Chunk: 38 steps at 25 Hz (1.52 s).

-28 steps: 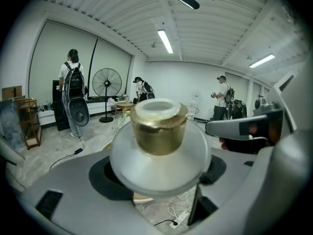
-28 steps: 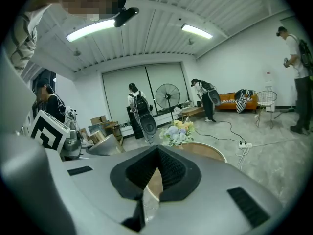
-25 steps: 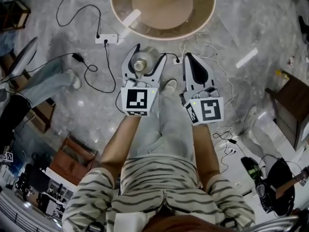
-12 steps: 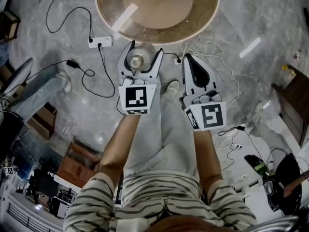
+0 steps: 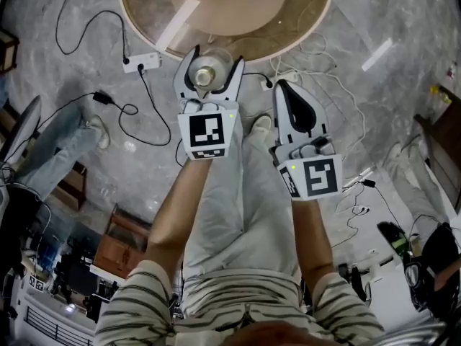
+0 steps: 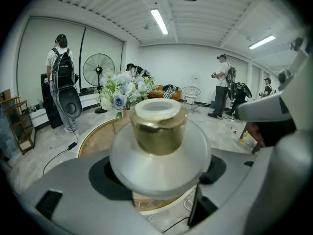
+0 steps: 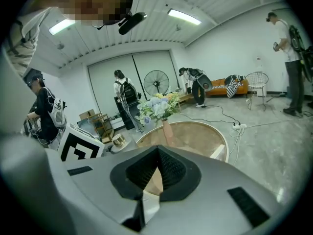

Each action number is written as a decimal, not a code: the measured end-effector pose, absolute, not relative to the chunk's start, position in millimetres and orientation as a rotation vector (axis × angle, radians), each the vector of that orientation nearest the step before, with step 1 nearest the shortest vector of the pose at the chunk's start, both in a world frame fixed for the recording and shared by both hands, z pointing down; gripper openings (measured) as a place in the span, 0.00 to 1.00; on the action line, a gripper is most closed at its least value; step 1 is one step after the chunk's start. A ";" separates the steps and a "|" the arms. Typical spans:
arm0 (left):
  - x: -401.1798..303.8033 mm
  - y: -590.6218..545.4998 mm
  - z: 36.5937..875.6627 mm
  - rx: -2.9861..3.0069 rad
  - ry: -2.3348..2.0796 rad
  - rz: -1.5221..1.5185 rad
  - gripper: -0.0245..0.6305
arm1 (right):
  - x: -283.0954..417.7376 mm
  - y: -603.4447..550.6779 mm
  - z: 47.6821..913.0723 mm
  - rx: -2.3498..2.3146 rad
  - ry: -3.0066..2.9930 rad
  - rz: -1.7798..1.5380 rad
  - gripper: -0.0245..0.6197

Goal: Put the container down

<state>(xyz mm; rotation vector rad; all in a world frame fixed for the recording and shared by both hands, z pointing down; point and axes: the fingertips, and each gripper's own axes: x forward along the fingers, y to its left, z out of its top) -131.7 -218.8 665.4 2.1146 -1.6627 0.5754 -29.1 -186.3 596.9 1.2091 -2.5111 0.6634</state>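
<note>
While the left gripper (image 5: 214, 58) holds the container (image 5: 204, 76) upright, its jaws stand wide, pressed against the clear, rounded body below the gold neck and white lid. In the head view the container sits at the near rim of the round counter (image 5: 318, 30), carried in the air. The right gripper (image 5: 284, 89), nearer the person than that rim, has its jaws closed together with nothing between them. Flowers (image 6: 120, 89) stand on the counter's far side.
</note>
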 end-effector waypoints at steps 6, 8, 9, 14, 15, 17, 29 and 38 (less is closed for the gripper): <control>-133.9 -234.2 702.3 2.136 -1.647 0.625 0.54 | -25.4 -183.2 615.8 1.214 -2.487 0.680 0.05; -133.0 -239.5 714.1 2.141 -1.638 0.640 0.54 | -24.0 -182.5 620.4 1.219 -2.479 0.689 0.05; -132.4 -242.5 719.7 2.144 -1.633 0.648 0.54 | -23.5 -182.1 622.7 1.221 -2.477 0.694 0.05; -127.9 -259.7 743.1 2.157 -1.622 0.674 0.54 | -21.3 -182.6 634.0 1.229 -2.467 0.703 0.05; -126.7 -262.3 747.1 2.160 -1.619 0.679 0.54 | -20.6 -182.5 636.1 1.233 -2.463 0.707 0.05; -124.8 -266.7 755.1 2.164 -1.612 0.693 0.54 | -19.5 -182.2 639.8 1.238 -2.458 0.714 0.05; -118.4 -286.3 798.6 2.182 -1.573 0.769 0.54 | -18.0 -175.0 661.7 1.228 -2.429 0.738 0.05; -117.7 -302.1 810.5 2.171 -1.564 0.778 0.54 | -23.9 -178.8 665.1 1.245 -2.420 0.759 0.05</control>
